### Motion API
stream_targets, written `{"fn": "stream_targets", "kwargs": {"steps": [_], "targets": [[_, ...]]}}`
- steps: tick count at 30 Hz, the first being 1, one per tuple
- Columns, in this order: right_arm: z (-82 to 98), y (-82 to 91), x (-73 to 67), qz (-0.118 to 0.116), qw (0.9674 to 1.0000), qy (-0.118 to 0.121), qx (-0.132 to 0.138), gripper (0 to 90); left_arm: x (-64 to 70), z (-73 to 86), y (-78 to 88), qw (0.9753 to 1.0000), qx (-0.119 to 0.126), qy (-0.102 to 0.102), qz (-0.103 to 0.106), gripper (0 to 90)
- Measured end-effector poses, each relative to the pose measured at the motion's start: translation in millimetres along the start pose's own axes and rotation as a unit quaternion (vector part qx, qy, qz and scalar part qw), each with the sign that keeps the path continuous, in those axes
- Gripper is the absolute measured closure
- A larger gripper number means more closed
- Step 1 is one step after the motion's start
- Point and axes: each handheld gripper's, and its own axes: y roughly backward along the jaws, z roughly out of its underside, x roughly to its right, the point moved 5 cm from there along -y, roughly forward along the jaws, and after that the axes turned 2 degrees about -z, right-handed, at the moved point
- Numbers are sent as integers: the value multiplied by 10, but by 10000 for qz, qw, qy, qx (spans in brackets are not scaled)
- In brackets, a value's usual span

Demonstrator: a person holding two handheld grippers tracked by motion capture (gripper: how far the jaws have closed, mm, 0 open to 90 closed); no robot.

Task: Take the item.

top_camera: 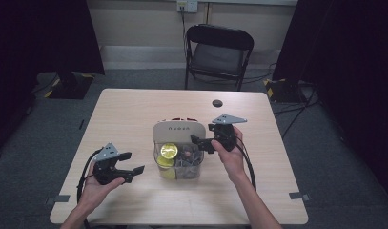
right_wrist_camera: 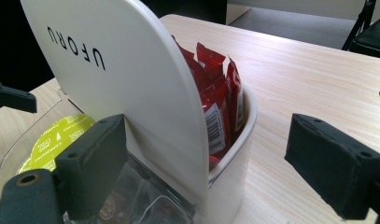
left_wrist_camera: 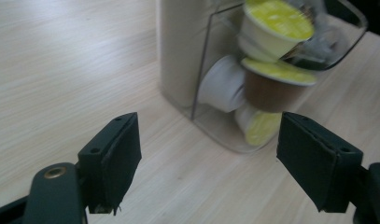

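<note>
A cream organizer point(top_camera: 178, 130) is sitting mid-bench point(top_camera: 134, 109), holding yellow-lidded pods point(top_camera: 168, 151) and red sachets point(right_wrist_camera: 220, 102). The left hand-held gripper point(top_camera: 132, 169) is hovering just left of the organizer, jaws spread, empty. The right hand-held gripper point(top_camera: 201, 141) is hanging at the organizer's right rim, jaws wide, gripping nothing.

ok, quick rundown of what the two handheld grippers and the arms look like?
Both the left gripper and right gripper are black, each topped with a grey three-cornered plate and trailing a black cable. Jaws are blocky black pads with small screw holes; a brass-coloured fastener sits at the jaw base. Forearms are bare, no sleeves or gloves visible.
</note>
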Motion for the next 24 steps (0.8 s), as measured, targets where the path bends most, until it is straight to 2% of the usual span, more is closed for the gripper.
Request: {"fn": "stream_targets", "kwargs": {"steps": [3, 6, 9, 11, 13, 21, 24], "targets": [[2, 0, -8, 16, 10000, -2, -7, 125, 105, -87, 8, 9996, 91, -15, 262, 226], [7, -11, -17, -15, 10000, 9, 0, 130, 210, -202, 2, 9990, 209, -69, 379, 228], [9, -25, -22, -23, 10000, 9, -13, 128, 279, -294, -7, 9985, 284, -227, 404, 228], [8, -28, -23, -27, 10000, 10, -18, 126, 327, -343, -2, 9978, 305, -200, 550, 239], [9, -28, -22, -30, 10000, 9, -15, 126, 359, -393, 9, 9975, 323, -369, 513, 247], [7, -15, -21, -17, 10000, 6, 22, 129, 408, -578, -74, 9961, 459, -453, 601, 268], [4, -4, -9, -14, 10000, 6, 46, 129, 393, -610, -118, 9954, 492, -580, 586, 274]]}}
